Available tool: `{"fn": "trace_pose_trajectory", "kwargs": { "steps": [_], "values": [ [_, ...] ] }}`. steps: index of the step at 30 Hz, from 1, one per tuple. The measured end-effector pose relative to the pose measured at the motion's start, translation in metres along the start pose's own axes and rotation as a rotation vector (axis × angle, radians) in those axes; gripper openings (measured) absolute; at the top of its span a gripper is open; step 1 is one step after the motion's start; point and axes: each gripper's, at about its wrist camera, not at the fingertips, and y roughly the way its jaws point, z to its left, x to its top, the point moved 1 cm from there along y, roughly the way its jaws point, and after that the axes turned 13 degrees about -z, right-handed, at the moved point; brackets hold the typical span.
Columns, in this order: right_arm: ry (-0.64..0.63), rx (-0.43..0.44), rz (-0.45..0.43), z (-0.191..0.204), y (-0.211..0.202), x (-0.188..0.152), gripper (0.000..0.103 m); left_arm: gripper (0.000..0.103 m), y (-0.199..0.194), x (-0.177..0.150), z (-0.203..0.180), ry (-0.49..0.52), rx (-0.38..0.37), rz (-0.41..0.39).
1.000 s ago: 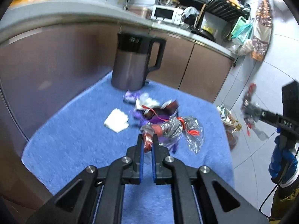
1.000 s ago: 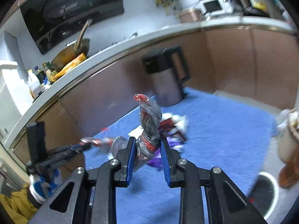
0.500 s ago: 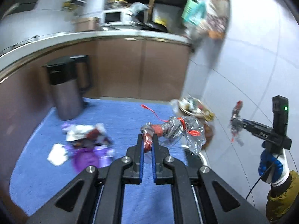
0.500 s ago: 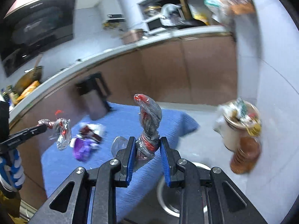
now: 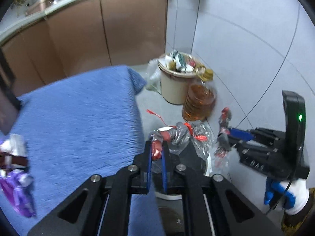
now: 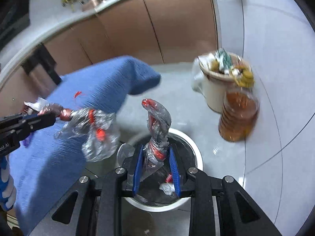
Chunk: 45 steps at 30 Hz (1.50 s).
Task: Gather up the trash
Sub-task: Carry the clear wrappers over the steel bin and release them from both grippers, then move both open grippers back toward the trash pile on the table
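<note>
A blue cloth (image 5: 78, 122) covers a low surface beside brown cabinets; at its left edge lie purple wrappers (image 5: 17, 188) and white and dark scraps (image 5: 13, 149). The pale tiled floor (image 6: 275, 102) carries a white-rimmed bin (image 6: 194, 149) just off the cloth's corner, with scraps inside. Near the wall stand a cream bucket (image 5: 175, 86) heaped with rubbish and, touching it, an amber bottle (image 5: 198, 104).
</note>
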Motion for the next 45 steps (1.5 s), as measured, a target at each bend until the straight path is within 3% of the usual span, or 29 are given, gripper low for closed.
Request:
{"fn": "trace_pose_trajectory", "kwargs": {
  "steps": [5, 7, 9, 12, 16, 21, 24, 33, 39, 45],
  "values": [
    [0.015, -0.036, 0.05, -0.013, 0.026, -0.012, 0.028, 0.01, 0.035, -0.005, -0.005, -0.044, -0.06, 0.056],
    [0.027, -0.051, 0.055, -0.017, 0.029, -0.013, 0.035, 0.012, 0.037, -0.003, -0.004, -0.057, -0.082, 0.06],
    [0.037, -0.063, 0.052, -0.021, 0.029, -0.013, 0.046, 0.023, 0.036, -0.001, -0.004, -0.062, -0.09, 0.052],
    [0.043, -0.075, 0.048, -0.024, 0.027, -0.01, 0.046, 0.039, 0.028, 0.004, -0.002, -0.089, -0.105, 0.026],
    [0.054, -0.076, 0.026, -0.024, 0.015, -0.005, 0.046, 0.039, 0.004, 0.009, 0.002, -0.106, -0.104, -0.023],
    [0.062, -0.062, -0.069, -0.01, -0.029, 0.019, 0.05, 0.039, -0.046, 0.021, 0.005, -0.094, -0.05, -0.161],
    [0.04, -0.047, -0.152, 0.007, -0.063, 0.038, 0.055, 0.039, -0.084, 0.026, 0.008, -0.072, -0.02, -0.247],
    [-0.073, 0.053, -0.353, 0.095, -0.151, 0.081, 0.058, 0.039, -0.173, 0.012, 0.045, -0.084, 0.011, -0.319],
    [-0.161, 0.137, -0.393, 0.157, -0.17, 0.092, 0.058, 0.039, -0.218, -0.014, 0.101, -0.152, 0.09, -0.342],
    [-0.237, 0.201, -0.383, 0.209, -0.16, 0.097, 0.058, 0.039, -0.246, -0.051, 0.165, -0.235, 0.181, -0.354]
  ]
}}
